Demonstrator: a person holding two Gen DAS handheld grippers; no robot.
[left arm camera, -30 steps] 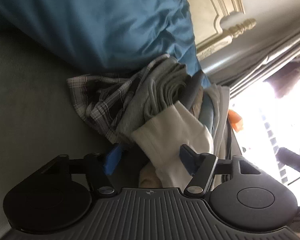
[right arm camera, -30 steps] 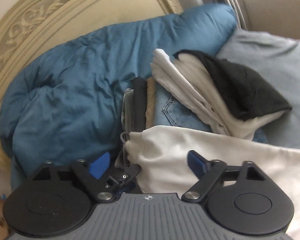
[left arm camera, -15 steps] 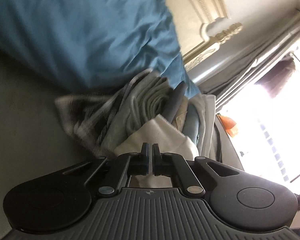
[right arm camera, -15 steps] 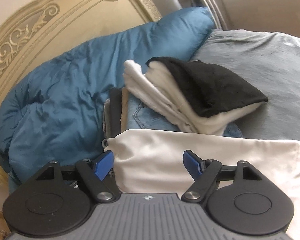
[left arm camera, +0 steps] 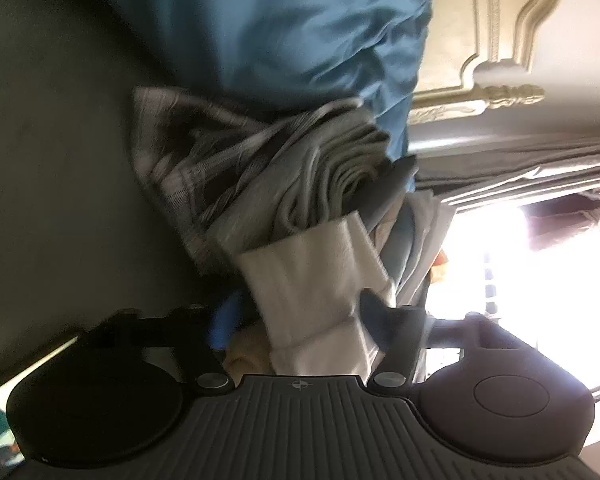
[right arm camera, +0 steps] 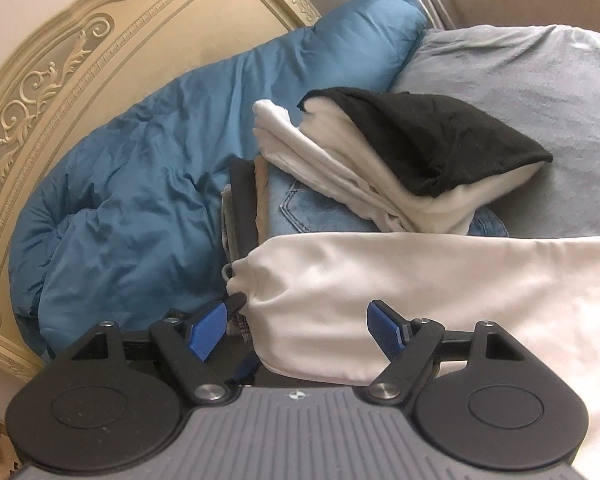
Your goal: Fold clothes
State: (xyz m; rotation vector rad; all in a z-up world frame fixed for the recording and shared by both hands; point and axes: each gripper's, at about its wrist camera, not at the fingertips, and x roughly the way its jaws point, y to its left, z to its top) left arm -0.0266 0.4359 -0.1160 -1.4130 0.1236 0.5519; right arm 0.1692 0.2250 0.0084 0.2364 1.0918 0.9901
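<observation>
— What colours do the clothes have?

— The folded garment [right arm camera: 440, 292] in front is cream white. Behind it there are jeans [right arm camera: 316, 212] in light blue denim, a white pile [right arm camera: 340, 164], and a black cloth [right arm camera: 428, 140] on top of this pile.

— And from the other side?

— There a shirt [left arm camera: 188, 168] has a grey and white check pattern, and next to it lies a plain grey garment [left arm camera: 320, 184].

— The bedding?

— The duvet [right arm camera: 148, 200] is teal blue, the sheet [right arm camera: 532, 80] is pale grey-blue. The headboard [right arm camera: 60, 64] is cream with carved scroll ornaments. The pads [right arm camera: 206, 330] on the hand-held gripper are blue, on a black frame.
</observation>
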